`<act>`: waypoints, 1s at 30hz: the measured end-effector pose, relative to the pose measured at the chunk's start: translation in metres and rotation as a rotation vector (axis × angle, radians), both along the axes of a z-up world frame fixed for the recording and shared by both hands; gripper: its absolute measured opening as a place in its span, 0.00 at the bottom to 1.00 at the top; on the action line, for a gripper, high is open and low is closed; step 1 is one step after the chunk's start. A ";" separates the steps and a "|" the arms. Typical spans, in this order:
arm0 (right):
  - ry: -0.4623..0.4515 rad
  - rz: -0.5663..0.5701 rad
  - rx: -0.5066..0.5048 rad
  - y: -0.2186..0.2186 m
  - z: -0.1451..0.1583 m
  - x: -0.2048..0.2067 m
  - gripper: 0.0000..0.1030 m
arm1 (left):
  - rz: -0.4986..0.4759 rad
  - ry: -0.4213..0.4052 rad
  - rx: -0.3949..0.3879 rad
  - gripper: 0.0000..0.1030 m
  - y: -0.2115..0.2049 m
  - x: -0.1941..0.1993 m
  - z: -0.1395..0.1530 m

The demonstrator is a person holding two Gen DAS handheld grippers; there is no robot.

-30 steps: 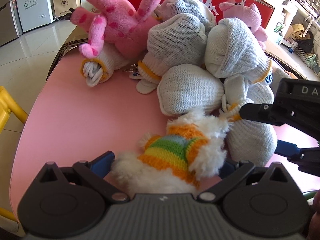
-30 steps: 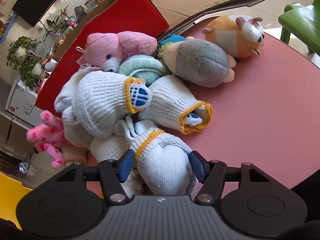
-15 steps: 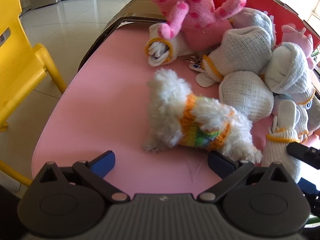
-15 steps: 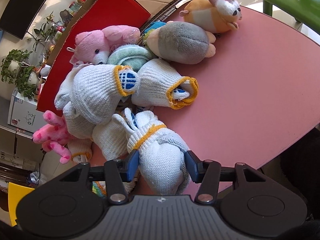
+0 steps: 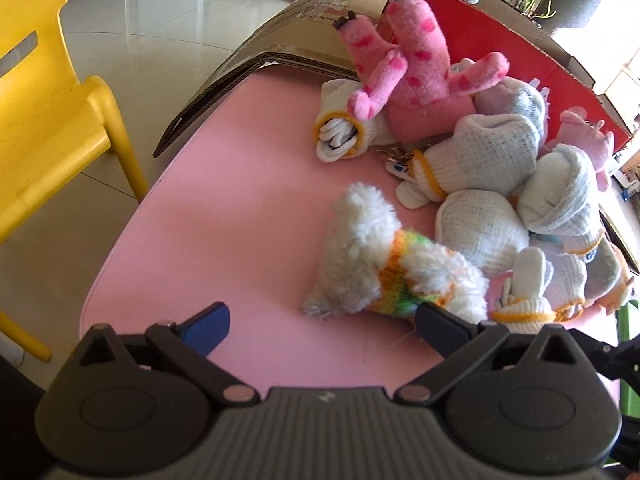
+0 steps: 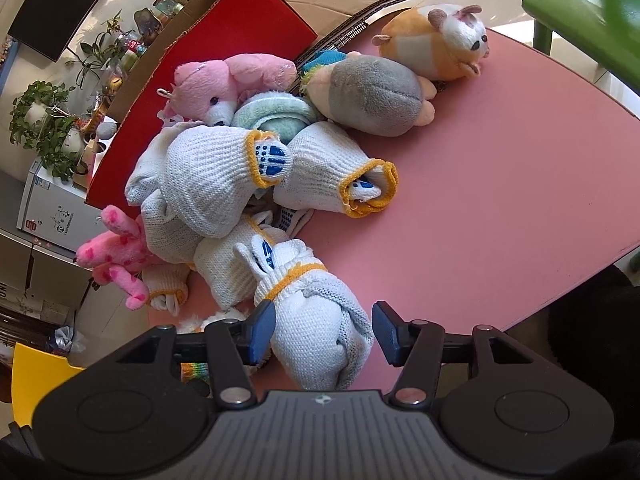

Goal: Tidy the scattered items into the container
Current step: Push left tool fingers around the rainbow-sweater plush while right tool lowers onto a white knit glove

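A pile of plush toys and rolled white glove bundles lies on the pink table [image 5: 224, 216] in front of an open red cardboard box [image 5: 500, 40] [image 6: 224, 60]. My right gripper [image 6: 324, 332] is shut on a white glove bundle with a yellow cuff [image 6: 316, 332] at the near edge of the pile. My left gripper [image 5: 324, 326] is open with only bare table between its fingers. A fluffy white dog in a striped sweater [image 5: 380, 268] lies just beyond its right finger [image 5: 440, 328].
A pink spotted plush [image 5: 416, 68], a pink bear [image 6: 212, 88], a grey plush [image 6: 372, 96] and an orange hamster plush [image 6: 432, 48] lie near the box. A yellow chair [image 5: 40, 120] stands left of the table, a green chair [image 6: 580, 4] on the far right.
The right jaws closed onto the glove bundle. The left gripper drew back and rolled, so the fluffy dog that sat between its fingers now lies on the table ahead of them.
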State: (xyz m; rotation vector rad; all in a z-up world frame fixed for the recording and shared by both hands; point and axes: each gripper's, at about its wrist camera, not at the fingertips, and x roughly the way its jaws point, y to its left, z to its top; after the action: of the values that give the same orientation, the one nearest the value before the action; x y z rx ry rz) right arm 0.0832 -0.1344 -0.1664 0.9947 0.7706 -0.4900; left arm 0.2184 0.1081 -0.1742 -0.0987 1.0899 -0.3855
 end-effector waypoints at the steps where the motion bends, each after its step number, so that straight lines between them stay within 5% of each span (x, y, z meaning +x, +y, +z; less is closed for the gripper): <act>1: 0.000 -0.007 0.003 -0.001 -0.001 0.000 0.53 | -0.013 0.002 -0.005 1.00 -0.002 0.000 0.000; 5: -0.007 -0.017 0.005 -0.003 -0.003 0.000 0.53 | -0.012 0.013 0.021 1.00 -0.006 0.001 -0.005; 23: -0.014 0.042 -0.012 0.006 -0.010 0.014 0.59 | 0.274 0.019 0.030 1.00 0.029 0.057 -0.017; 30: -0.011 0.032 -0.012 0.005 -0.012 0.015 0.63 | 0.297 0.024 -0.039 1.00 0.038 0.060 -0.006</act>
State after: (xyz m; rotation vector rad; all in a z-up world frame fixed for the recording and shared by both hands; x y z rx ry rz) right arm 0.0980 -0.1292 -0.1784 0.9717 0.7719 -0.4608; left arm 0.2781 0.1460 -0.1804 -0.2962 1.0725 -0.1390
